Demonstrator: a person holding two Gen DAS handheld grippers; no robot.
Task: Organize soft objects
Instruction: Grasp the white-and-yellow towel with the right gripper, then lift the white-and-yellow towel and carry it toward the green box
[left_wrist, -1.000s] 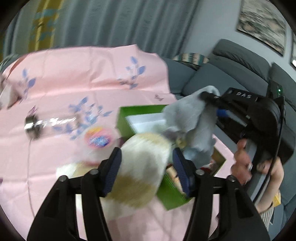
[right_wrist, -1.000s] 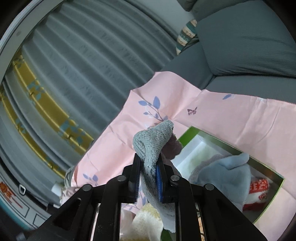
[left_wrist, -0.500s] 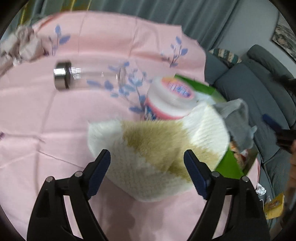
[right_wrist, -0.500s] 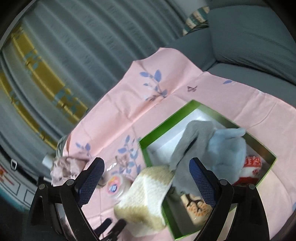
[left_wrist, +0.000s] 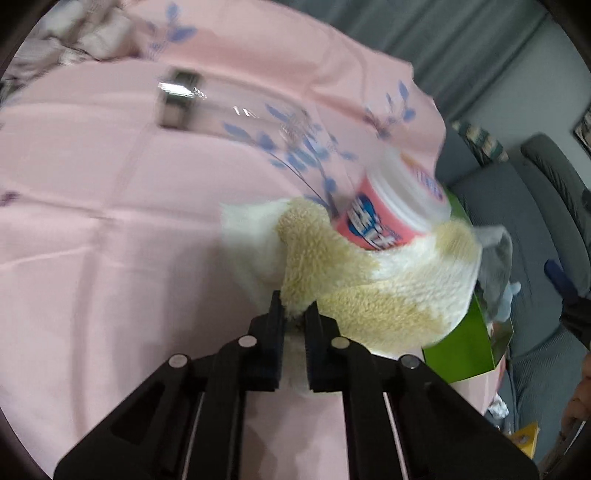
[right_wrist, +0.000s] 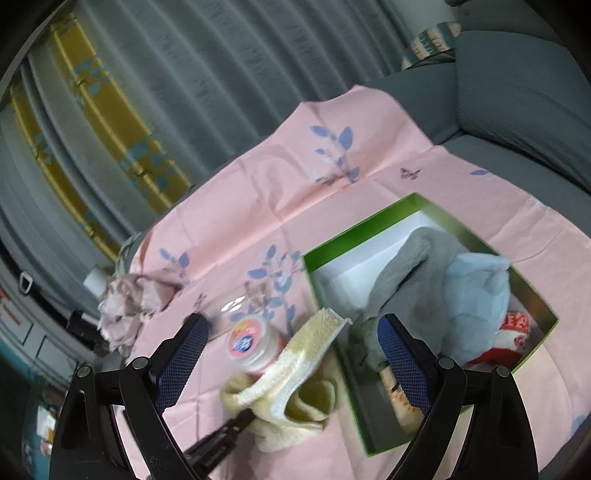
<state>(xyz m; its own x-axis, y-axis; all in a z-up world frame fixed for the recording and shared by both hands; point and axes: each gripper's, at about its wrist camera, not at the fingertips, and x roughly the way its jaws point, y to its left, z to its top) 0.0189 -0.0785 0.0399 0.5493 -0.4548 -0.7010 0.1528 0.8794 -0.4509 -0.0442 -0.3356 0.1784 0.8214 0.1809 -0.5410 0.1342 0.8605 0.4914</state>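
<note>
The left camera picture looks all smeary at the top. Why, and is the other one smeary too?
Left wrist view: motion blur smears the pink tub and the clear bottle, while the left gripper, shut on the fluffy towel, stays sharp. Right wrist view: steadier, the green box looks crisp, only the towel's edge blurs; both views bulge round like a fishbowl.

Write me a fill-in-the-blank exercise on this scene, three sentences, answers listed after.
1. The left gripper is shut on the cream and tan ____.
2. The grey cloth lies inside the ____ box.
3. The right gripper has its jaws ____, with nothing held between them.

Missing words: towel; green; open
</note>
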